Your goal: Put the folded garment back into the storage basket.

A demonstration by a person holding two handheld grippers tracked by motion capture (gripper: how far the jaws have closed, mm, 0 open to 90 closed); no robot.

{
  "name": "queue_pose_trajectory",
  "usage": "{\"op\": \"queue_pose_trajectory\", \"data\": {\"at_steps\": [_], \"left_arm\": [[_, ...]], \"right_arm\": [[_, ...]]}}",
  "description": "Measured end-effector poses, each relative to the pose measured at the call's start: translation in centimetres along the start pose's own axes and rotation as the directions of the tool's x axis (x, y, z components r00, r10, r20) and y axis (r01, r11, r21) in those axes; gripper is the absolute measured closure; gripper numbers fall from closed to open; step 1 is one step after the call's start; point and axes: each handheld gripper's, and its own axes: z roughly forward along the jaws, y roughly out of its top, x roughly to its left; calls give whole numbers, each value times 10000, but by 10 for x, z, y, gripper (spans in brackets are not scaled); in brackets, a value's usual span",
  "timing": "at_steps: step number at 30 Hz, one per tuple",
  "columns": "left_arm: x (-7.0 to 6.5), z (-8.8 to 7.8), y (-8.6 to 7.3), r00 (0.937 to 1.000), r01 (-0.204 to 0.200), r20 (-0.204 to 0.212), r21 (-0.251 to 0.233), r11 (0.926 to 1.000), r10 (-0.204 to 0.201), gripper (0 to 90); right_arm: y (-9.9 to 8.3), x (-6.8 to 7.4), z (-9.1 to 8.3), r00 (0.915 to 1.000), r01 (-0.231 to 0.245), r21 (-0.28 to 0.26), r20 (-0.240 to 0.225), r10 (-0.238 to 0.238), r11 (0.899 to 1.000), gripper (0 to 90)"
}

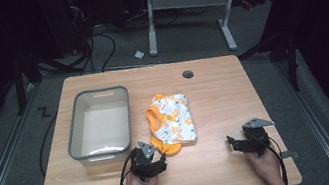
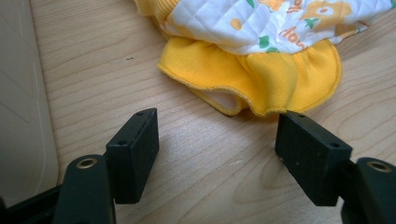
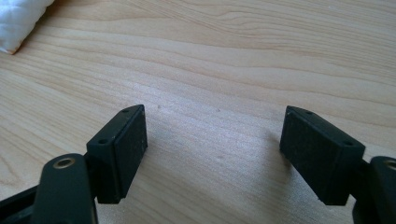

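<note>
Left gripper (image 2: 215,135) gapes wide, holding nothing, the garment's (image 2: 261,70) yellow frill just beyond its jaws; right gripper (image 3: 212,135) likewise released over bare table (image 3: 233,56).

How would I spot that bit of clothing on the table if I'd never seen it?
On the wooden table, look right of the grey plastic bin. The small garment lies crumpled there, just beyond the left gripper. Its white quilted fabric, orange prints and yellow frilled hem stand out.
</note>
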Motion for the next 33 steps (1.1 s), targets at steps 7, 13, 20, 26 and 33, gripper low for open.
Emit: {"op": "queue_pose_trajectory", "data": {"at_steps": [7,13,20,26,33], "left_arm": [[0,0,0,10000,2,8,-11,10000,-1,307],[0,0,0,10000,0,5,-13,10000,0,307],[0,0,0,10000,2,4,-15,10000,-2,307],[0,0,0,10000,5,8,-15,10000,-5,307],[0,0,0,9999,86,-57,14,10000,-86,289]], "right_arm": [[0,0,0,10000,-2,-2,1,2,10000,232],[0,0,0,10000,9,-5,2,-9,10000,232],[0,0,0,10000,-1,-3,0,1,10000,232],[0,0,0,10000,-8,1,3,8,10000,232],[0,0,0,10000,18,1,2,-18,10000,232]]}}
